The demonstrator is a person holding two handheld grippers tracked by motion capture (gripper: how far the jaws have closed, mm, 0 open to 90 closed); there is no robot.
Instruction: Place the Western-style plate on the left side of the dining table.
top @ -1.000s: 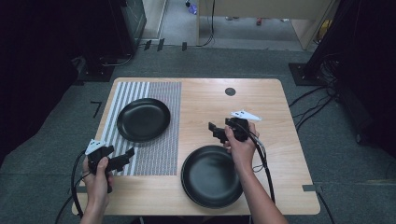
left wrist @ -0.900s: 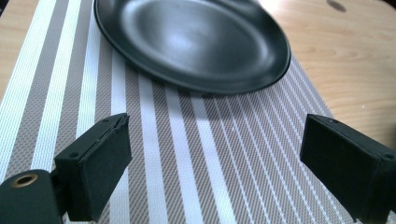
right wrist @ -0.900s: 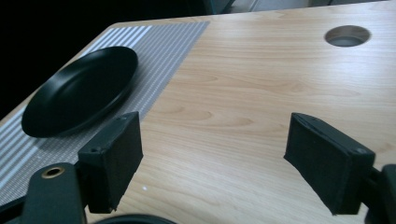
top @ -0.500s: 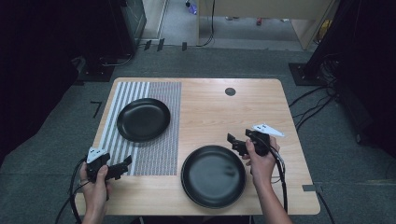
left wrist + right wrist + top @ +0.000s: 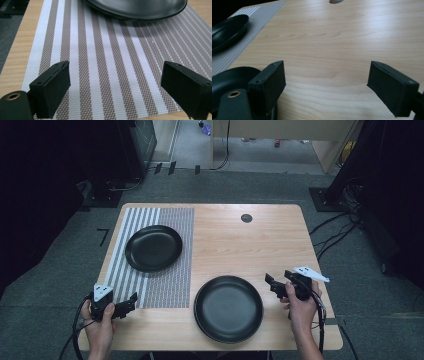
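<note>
My right tongs [image 5: 274,285] gaping, jaws just finished opening, nothing between, beside near black plate [image 5: 228,308] on worktop [image 5: 235,245]. Left tongs [image 5: 131,300] open over striped mat [image 5: 165,285], seemingly not touching; far plate [image 5: 153,247] ahead.

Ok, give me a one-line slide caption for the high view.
Two open handheld grippers, left and right, flank a round black plate on bare wood; a second black plate sits on the striped woven placemat.

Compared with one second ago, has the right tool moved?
Yes. The right tool has moved from above the near black plate to that plate's right side, toward the table's near right corner.
</note>
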